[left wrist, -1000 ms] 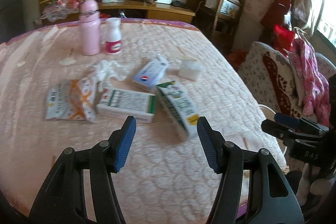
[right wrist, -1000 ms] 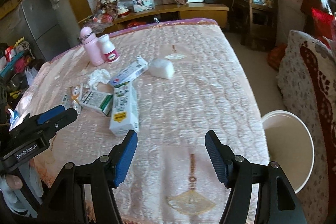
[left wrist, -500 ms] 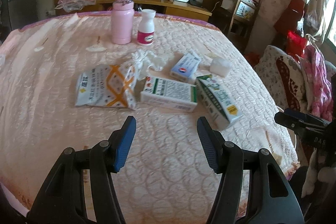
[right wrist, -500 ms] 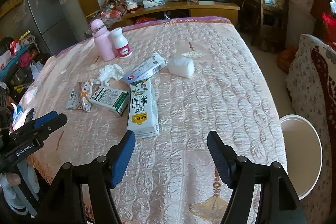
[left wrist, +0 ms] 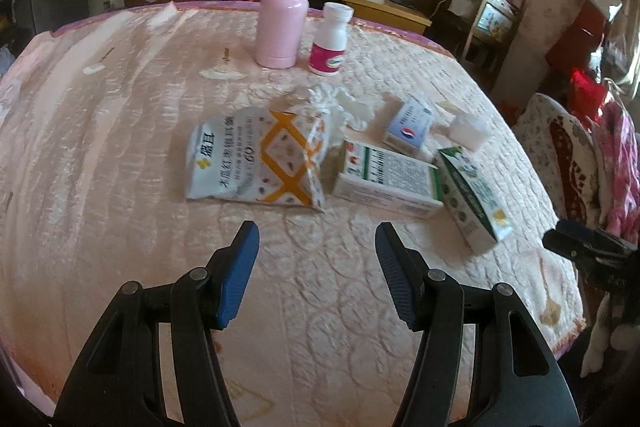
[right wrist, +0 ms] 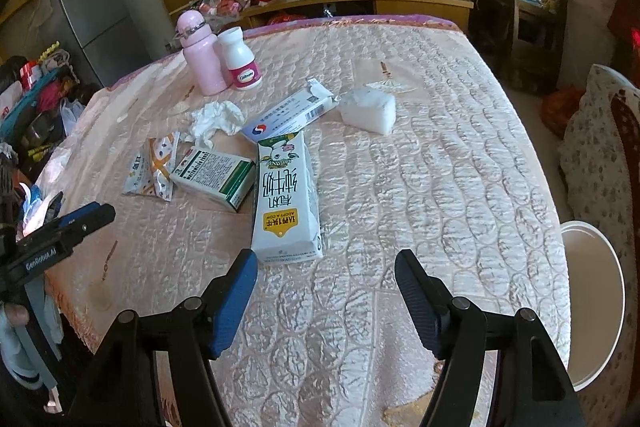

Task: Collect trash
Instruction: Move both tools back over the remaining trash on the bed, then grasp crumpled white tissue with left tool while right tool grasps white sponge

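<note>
My left gripper [left wrist: 317,247] hangs with jaws apart and empty above the quilted surface [left wrist: 100,155], just short of the snack packet [left wrist: 260,159]. My right gripper [right wrist: 325,273], jaws likewise apart and empty after opening slightly, sits just before the milk carton [right wrist: 286,199]; the white bin [right wrist: 592,303] stands beside the surface.

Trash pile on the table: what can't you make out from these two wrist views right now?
- White bin, right wrist view: partly cut off by the table edge, far part of the interior unseen.
- Snack bag, right wrist view: foreshortened, print unreadable.
- Green-and-white box, left wrist view: motion blur, small text illegible.
- Milk carton, left wrist view: only a side face shows; whether empty is unknown.
</note>
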### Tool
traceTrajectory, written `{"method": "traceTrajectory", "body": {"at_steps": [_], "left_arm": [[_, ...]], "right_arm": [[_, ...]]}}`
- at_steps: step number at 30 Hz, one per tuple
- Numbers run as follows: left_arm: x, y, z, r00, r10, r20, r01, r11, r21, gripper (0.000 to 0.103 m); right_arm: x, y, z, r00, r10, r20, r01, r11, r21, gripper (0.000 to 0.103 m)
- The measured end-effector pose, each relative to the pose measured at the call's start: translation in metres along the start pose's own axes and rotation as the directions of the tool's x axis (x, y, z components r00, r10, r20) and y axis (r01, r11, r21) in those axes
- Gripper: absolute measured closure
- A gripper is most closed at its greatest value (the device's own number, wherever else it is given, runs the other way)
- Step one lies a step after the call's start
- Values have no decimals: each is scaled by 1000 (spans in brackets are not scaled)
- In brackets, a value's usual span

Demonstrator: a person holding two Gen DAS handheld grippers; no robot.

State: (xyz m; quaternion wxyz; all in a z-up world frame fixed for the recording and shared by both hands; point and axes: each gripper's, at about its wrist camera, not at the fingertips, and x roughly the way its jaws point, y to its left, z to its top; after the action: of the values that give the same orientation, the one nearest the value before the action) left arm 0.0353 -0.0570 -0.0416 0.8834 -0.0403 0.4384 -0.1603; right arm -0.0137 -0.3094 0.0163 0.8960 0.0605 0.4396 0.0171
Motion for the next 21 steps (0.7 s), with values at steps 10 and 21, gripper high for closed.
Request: {"method": "traceTrajectory", "body": {"at_steps": [10, 21], "left_arm": [[29, 16, 28, 1000, 20, -19, -21, 999, -31, 44], [41, 30, 58, 999, 36, -17, -37, 999, -36, 44]], "right_arm": [[24, -11, 20, 1000, 1, -25, -1, 1000, -2, 34], [47, -22, 36, 999, -6, -53, 6, 1000, 10, 34]]}}
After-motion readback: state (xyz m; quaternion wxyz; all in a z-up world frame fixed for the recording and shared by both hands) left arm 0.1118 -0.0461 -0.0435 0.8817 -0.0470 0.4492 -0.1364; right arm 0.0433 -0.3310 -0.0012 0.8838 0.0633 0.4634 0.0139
